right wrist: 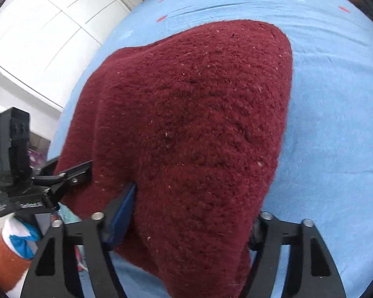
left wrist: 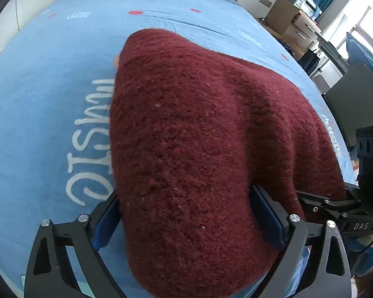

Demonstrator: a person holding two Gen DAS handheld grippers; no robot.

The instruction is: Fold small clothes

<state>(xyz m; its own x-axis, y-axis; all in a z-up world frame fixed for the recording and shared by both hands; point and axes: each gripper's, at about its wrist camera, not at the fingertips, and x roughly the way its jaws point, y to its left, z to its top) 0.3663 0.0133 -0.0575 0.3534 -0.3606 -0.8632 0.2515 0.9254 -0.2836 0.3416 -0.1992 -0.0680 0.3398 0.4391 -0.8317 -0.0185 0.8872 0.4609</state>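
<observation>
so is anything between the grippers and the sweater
Nothing visible. The dark red knit sweater already lies between the blue pads of both the left gripper and the right gripper, draped over the blue bedsheet.

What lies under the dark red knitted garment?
The dark red knitted garment rests on a light blue printed bedsheet, seen all around it. What is directly beneath, including part of the white printed lettering, stays covered.

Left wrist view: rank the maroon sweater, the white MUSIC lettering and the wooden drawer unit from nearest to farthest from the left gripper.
1. Maroon sweater, between the left gripper's fingers.
2. White MUSIC lettering, on the sheet just left.
3. Wooden drawer unit, off the bed, far upper right.
</observation>
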